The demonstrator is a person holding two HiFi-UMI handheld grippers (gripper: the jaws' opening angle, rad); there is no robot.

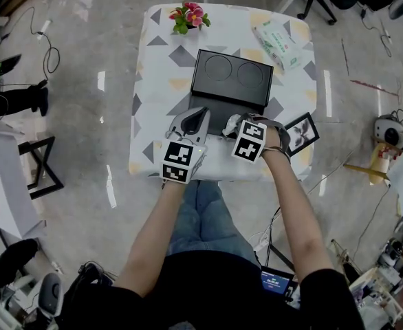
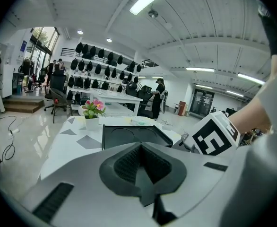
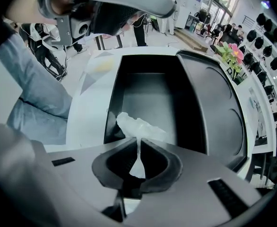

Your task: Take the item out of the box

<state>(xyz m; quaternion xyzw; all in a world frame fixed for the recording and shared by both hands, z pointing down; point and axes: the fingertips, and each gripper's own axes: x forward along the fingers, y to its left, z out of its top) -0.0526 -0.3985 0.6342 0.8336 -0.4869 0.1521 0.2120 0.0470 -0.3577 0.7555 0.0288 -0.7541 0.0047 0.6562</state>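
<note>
Right gripper (image 3: 139, 137) pointing down into the open black box (image 3: 148, 91), I have its pads clamped on a fold of the crumpled white item (image 3: 137, 126). Only the right gripper view shows this pinch; the head view catches just a white scrap. The item lies against the box wall nearest me, its long axis slanting toward the lid (image 3: 214, 108). My left gripper (image 2: 141, 148) hovers beside, jaws together and empty.

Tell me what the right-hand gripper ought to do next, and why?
Probably lift the right gripper straight up. Its jaws are closed on the white crumpled item, which sits low inside the open black box, by the wall nearest the person. The lid is folded back, so nothing seems to block the way up and out.
</note>
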